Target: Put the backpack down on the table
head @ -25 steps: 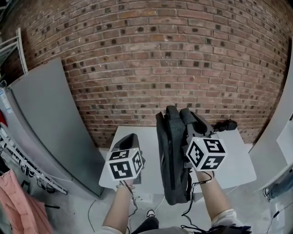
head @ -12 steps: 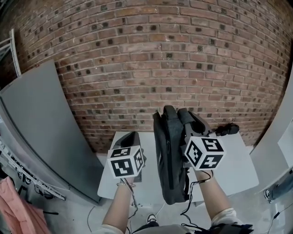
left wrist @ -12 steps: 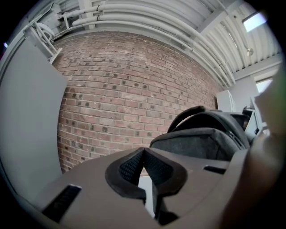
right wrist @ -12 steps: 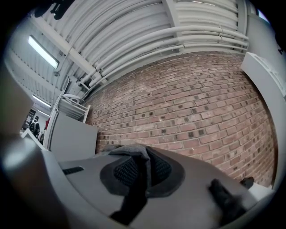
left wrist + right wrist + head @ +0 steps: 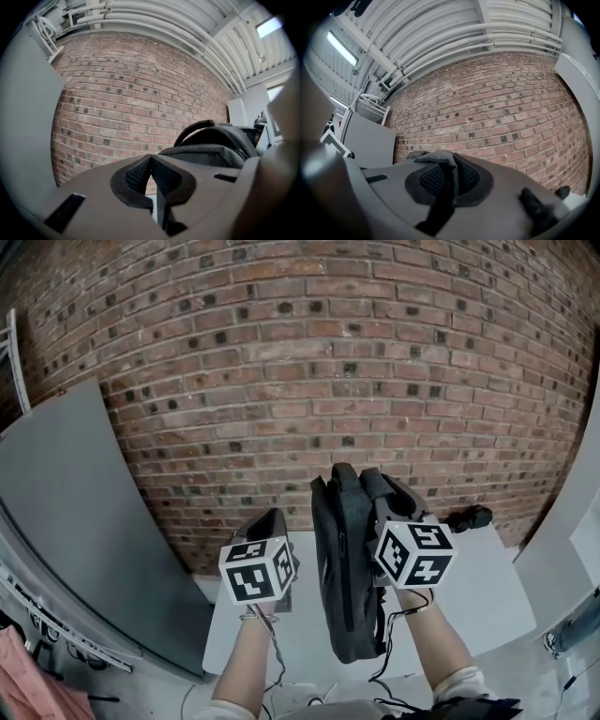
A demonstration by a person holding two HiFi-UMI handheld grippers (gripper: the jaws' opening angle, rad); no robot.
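Note:
A dark grey backpack [image 5: 347, 577] hangs upright above the front part of the white table [image 5: 478, 587], its bottom past the table's near edge. My right gripper [image 5: 386, 488] is at the bag's top, shut on a grey fabric strap [image 5: 438, 157] that sticks up between the pads. My left gripper [image 5: 272, 518] is to the left of the bag, apart from it, with its jaws shut and nothing between them. In the left gripper view [image 5: 150, 157] the backpack's top and carry handle [image 5: 215, 145] show at the right.
A brick wall [image 5: 309, 381] stands right behind the table. A tall grey panel [image 5: 66, 521] leans at the left. A small black object [image 5: 469, 517] lies at the table's far right corner. Another grey surface [image 5: 572, 512] borders the right side.
Both grippers and the hanging backpack have come closer to the table and the brick wall. The floor clutter at lower left has mostly slid out of view.

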